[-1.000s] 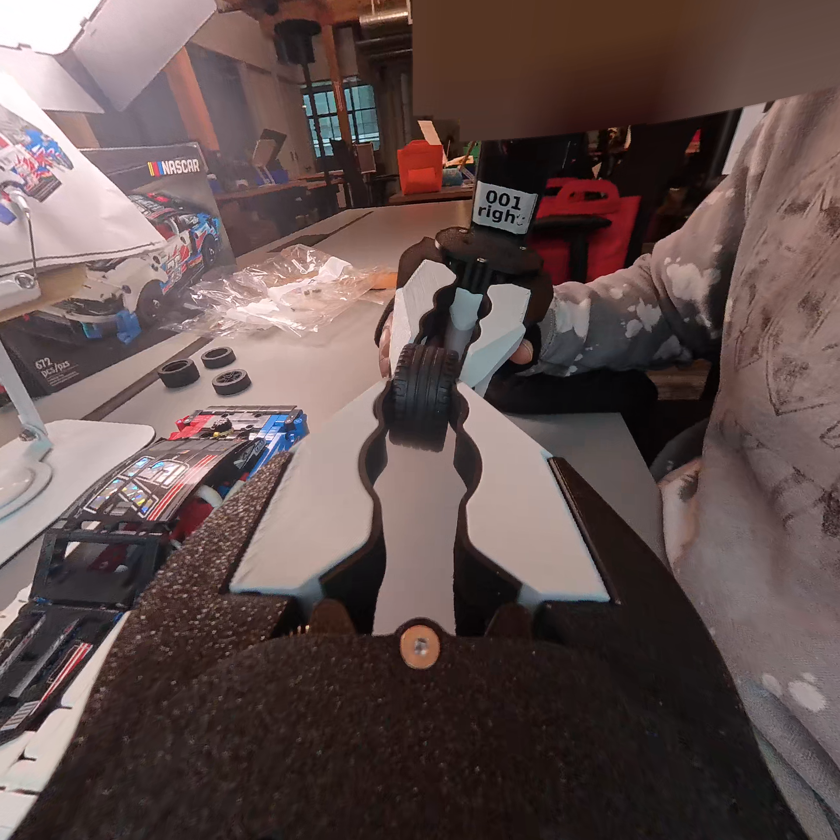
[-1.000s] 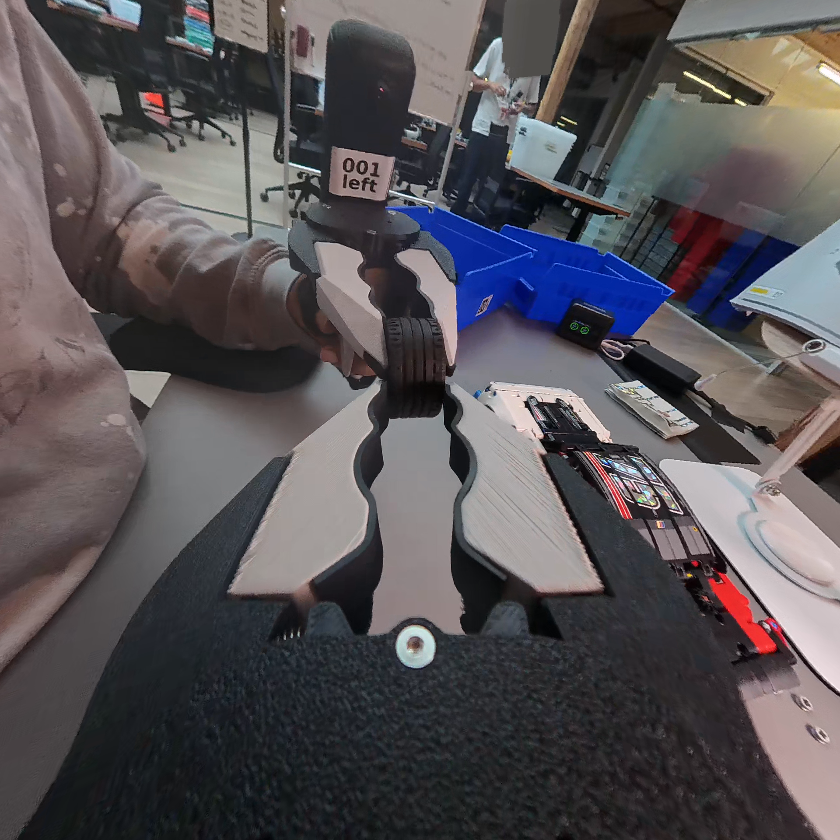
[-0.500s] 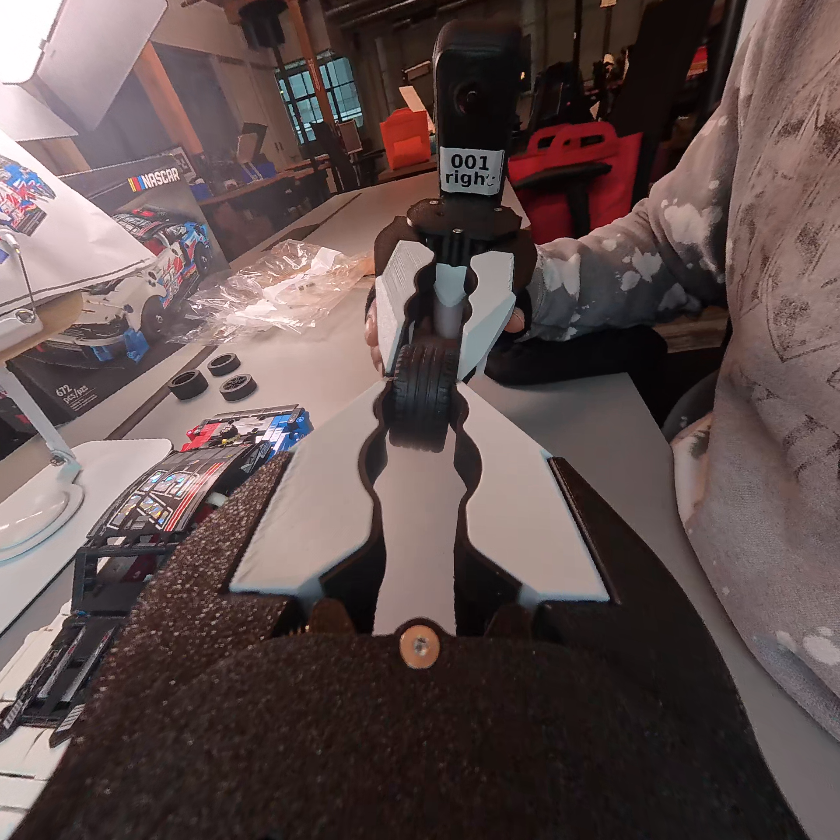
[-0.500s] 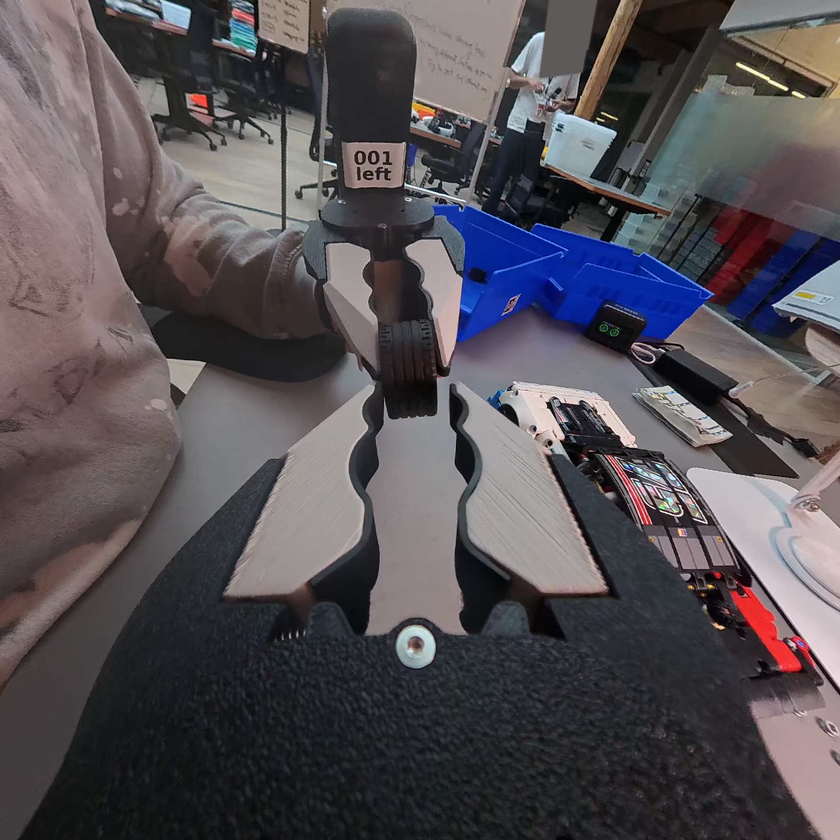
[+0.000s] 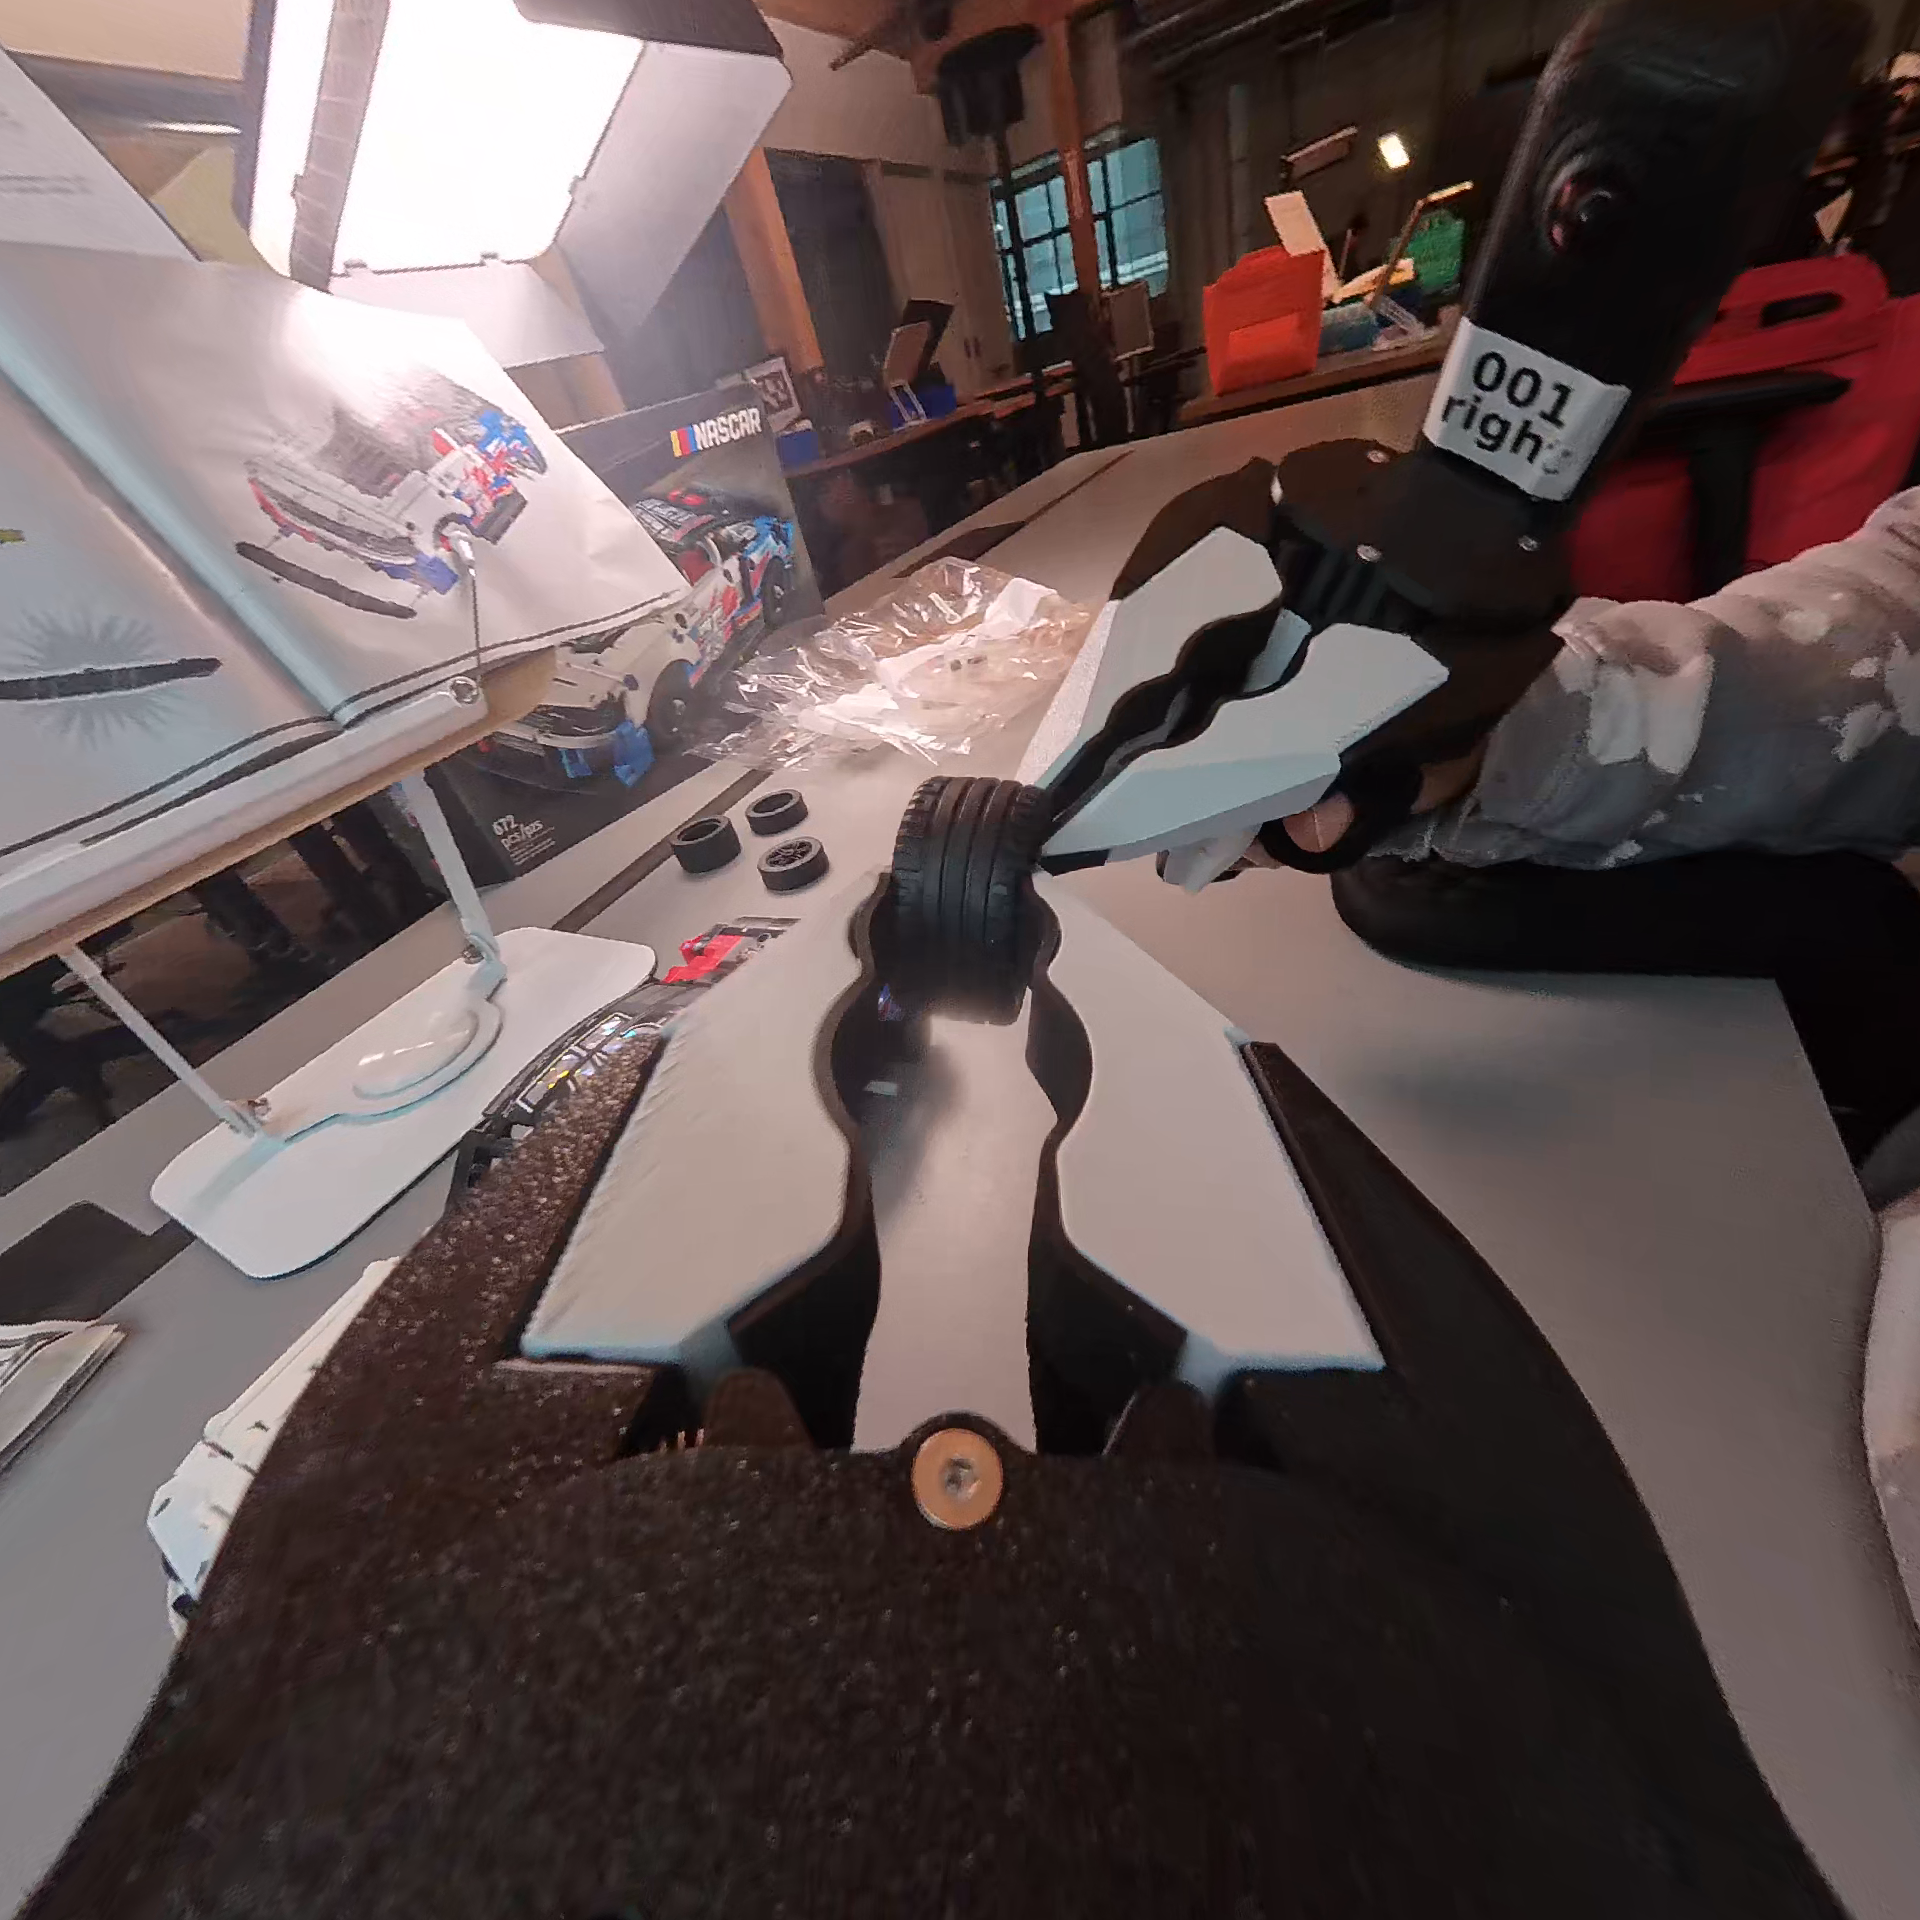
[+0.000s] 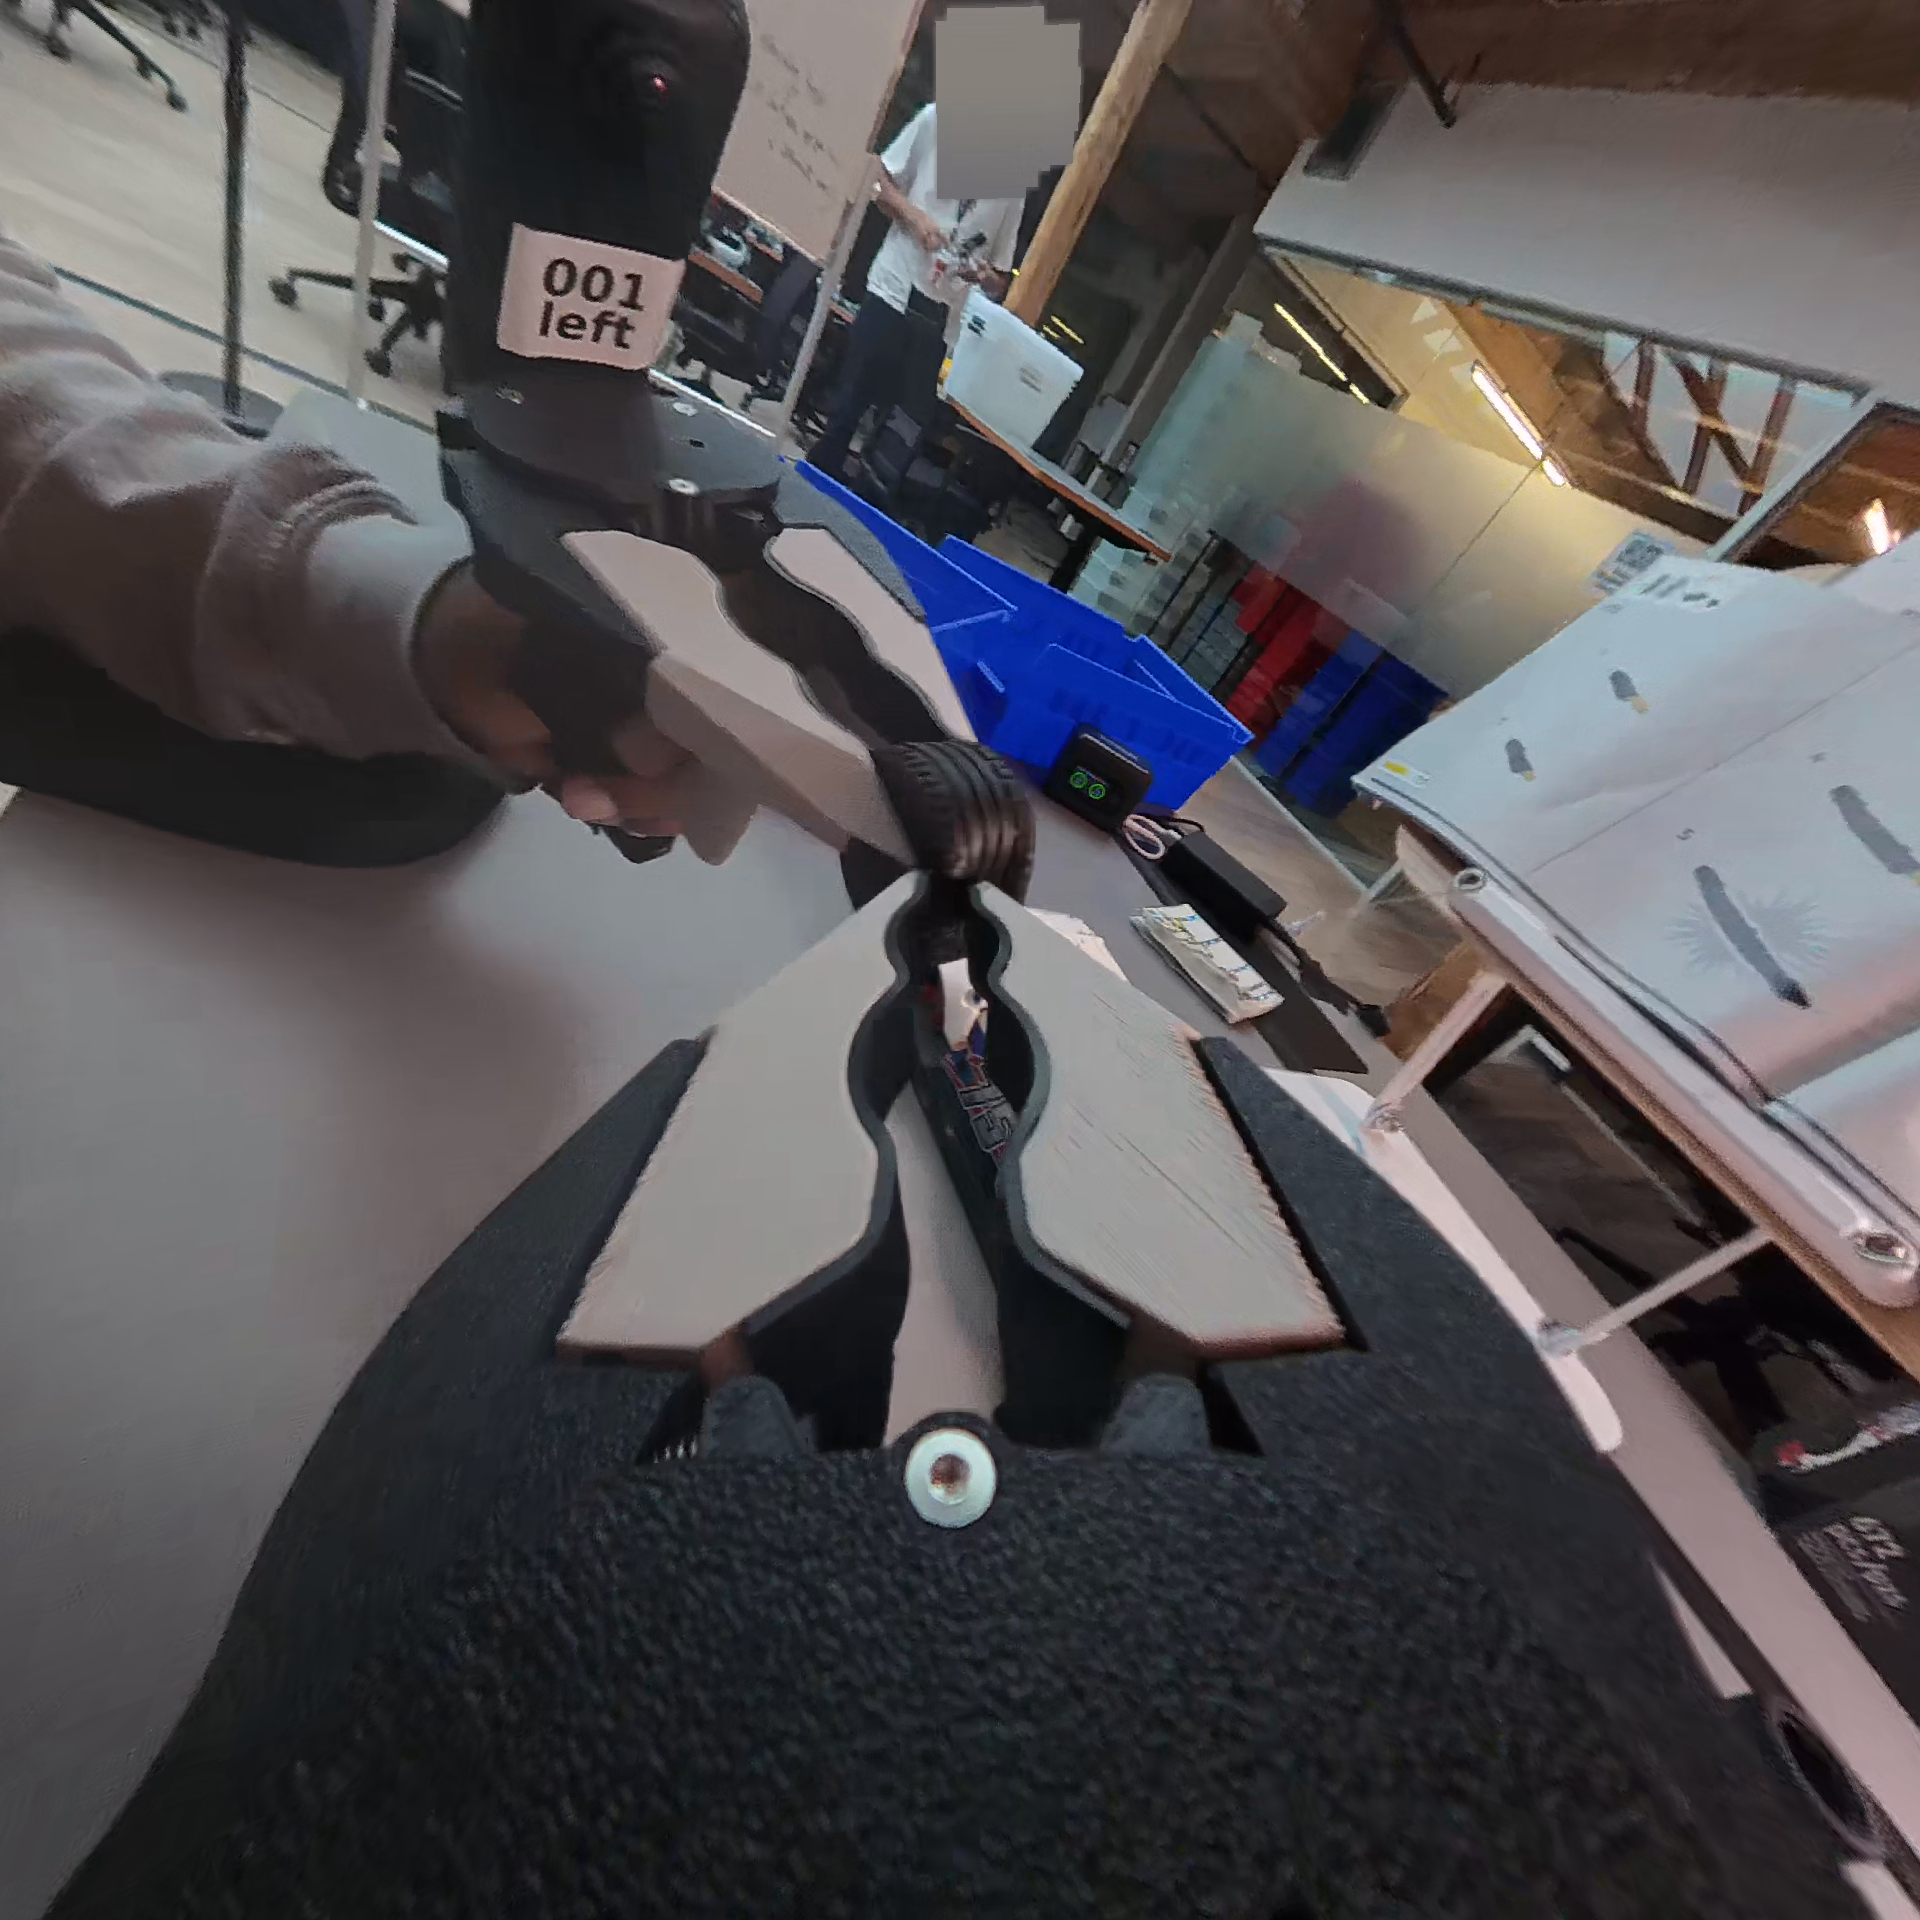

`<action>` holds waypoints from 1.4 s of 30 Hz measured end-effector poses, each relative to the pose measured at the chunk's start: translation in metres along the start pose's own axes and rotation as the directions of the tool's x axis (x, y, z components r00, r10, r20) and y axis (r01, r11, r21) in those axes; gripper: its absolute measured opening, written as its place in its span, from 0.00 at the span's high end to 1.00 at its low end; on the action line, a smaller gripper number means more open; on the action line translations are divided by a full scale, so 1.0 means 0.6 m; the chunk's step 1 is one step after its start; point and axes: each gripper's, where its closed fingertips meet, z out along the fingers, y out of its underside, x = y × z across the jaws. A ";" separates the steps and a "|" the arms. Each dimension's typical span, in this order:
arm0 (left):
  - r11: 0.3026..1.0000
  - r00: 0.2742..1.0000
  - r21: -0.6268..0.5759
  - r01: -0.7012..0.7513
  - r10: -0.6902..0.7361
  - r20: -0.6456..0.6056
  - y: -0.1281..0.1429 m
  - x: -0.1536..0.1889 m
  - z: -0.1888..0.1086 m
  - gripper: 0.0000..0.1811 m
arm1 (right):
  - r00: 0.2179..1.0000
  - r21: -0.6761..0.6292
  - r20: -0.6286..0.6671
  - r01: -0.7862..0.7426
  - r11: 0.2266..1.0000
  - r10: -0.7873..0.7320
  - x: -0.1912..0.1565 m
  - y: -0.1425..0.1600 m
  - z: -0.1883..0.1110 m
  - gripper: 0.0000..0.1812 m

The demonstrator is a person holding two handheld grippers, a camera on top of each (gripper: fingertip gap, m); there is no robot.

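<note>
A black toy tyre (image 5: 961, 883) is held between the fingertips of my left gripper (image 5: 961, 920), a little above the grey table (image 5: 1455, 1143). My right gripper (image 5: 1042, 823) comes in from the right, nearly shut, and its tips pinch the tyre's upper right edge. In the right wrist view my right gripper (image 6: 948, 891) has its tips close together at the bottom of the tyre (image 6: 961, 816), and the left gripper (image 6: 883, 800) reaches in from the left with the tyre in its tips. A partly built toy car (image 5: 582, 1049) lies under my left gripper.
Three loose tyres (image 5: 774, 840) lie beyond the car, with clear plastic bags (image 5: 914, 665) and the car's box (image 5: 717, 540) behind. An open booklet on a white stand (image 5: 416, 1081) is at the left. Blue bins (image 6: 1060, 665), a small black device (image 6: 1096, 779) and a leaflet (image 6: 1205, 961) are across the table. My two grippers' fingertips are within a few centimetres of each other.
The right gripper has closed from about a tyre's width to nearly shut on the tyre's edge. Both grippers have swung towards the booklet stand, and the right one now meets the tyre at an angle.
</note>
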 end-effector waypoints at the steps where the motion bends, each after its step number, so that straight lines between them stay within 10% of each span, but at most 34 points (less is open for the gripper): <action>1: 1.000 1.000 0.008 0.001 -0.001 0.010 -0.003 -0.002 -0.001 0.89 | 0.999 0.002 -0.025 0.020 1.000 -0.020 0.001 -0.003 0.002 0.99; 18: 0.998 0.979 0.067 -0.009 0.023 -0.204 -0.015 0.039 -0.017 0.88 | 0.925 0.045 0.260 -0.298 0.954 0.277 -0.025 -0.017 -0.008 0.88; 34: 0.998 0.991 0.065 0.014 -0.005 -0.131 -0.024 0.023 -0.015 0.89 | 0.989 0.075 0.123 -0.093 0.993 0.084 -0.015 -0.032 -0.009 0.96; 42: 0.997 0.974 0.076 0.011 0.007 -0.227 -0.020 0.046 -0.020 0.89 | 0.943 0.054 0.280 -0.200 0.978 0.177 -0.038 -0.029 -0.018 0.96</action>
